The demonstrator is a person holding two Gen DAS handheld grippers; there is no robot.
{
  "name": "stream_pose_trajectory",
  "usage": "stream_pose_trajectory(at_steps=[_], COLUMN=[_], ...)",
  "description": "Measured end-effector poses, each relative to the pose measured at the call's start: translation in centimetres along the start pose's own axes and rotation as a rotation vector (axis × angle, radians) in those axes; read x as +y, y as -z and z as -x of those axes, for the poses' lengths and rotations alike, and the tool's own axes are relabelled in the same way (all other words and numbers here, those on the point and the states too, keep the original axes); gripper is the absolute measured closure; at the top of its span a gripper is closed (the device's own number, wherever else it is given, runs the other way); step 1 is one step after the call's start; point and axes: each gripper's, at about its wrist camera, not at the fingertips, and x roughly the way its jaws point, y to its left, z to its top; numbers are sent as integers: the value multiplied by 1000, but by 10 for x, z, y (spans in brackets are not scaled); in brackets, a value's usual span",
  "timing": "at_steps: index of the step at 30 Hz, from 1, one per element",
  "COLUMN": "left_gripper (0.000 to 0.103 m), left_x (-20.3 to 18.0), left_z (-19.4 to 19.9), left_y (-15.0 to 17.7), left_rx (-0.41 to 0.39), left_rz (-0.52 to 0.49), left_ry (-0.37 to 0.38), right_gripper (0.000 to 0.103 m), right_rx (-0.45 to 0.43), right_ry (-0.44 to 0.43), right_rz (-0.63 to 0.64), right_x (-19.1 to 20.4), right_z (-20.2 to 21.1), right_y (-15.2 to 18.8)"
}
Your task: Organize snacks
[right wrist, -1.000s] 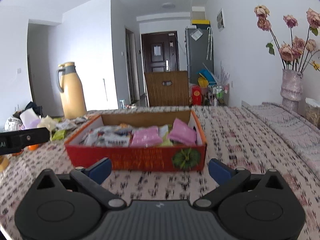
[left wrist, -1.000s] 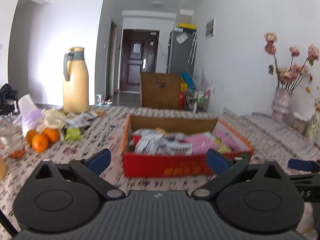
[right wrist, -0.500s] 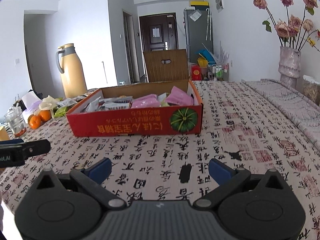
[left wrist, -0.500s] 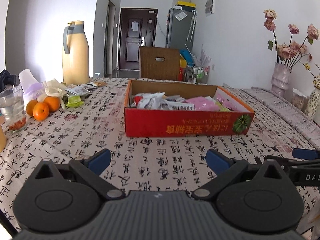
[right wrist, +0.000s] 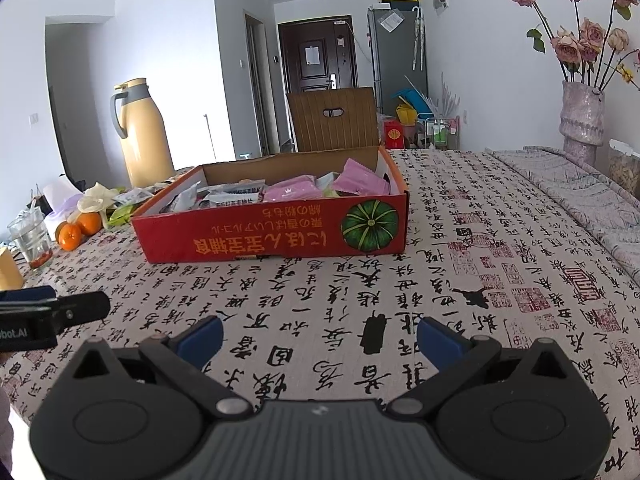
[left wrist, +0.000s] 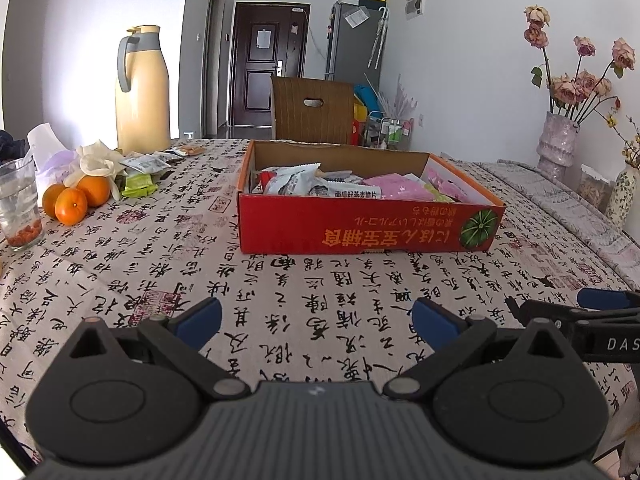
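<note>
- Left gripper (left wrist: pixel 316 318), bottom centre of its view, is spread wide and holds nothing; right gripper (right wrist: pixel 318 334) likewise.
- Red box (left wrist: pixel 360 232), mid-frame, already holds most snack packets (left wrist: pixel 320 186).
- Loose packets (left wrist: pixel 140 166) lie upper left beside the oranges (left wrist: pixel 76 198); I'd send the left gripper there, pinching a packet edge.

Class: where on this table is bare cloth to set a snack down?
Bare calligraphy-print tablecloth lies between the red cardboard snack box and both open hand-held grippers, also right of the box. Crowded: the left edge, around oranges and glass.
</note>
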Motion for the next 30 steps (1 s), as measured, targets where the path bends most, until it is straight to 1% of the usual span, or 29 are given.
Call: stream_pose_trajectory(at_steps=[30], left_gripper=[0], left_x=[-1], left_z=[-1], left_y=[2], left_rx=[5], left_rz=[-1], left_ry=[7], right_gripper=[0], right_rx=[3], right_ry=[0], right_rz=[-1], right_x=[0], right_z=[-1], right_y=[0])
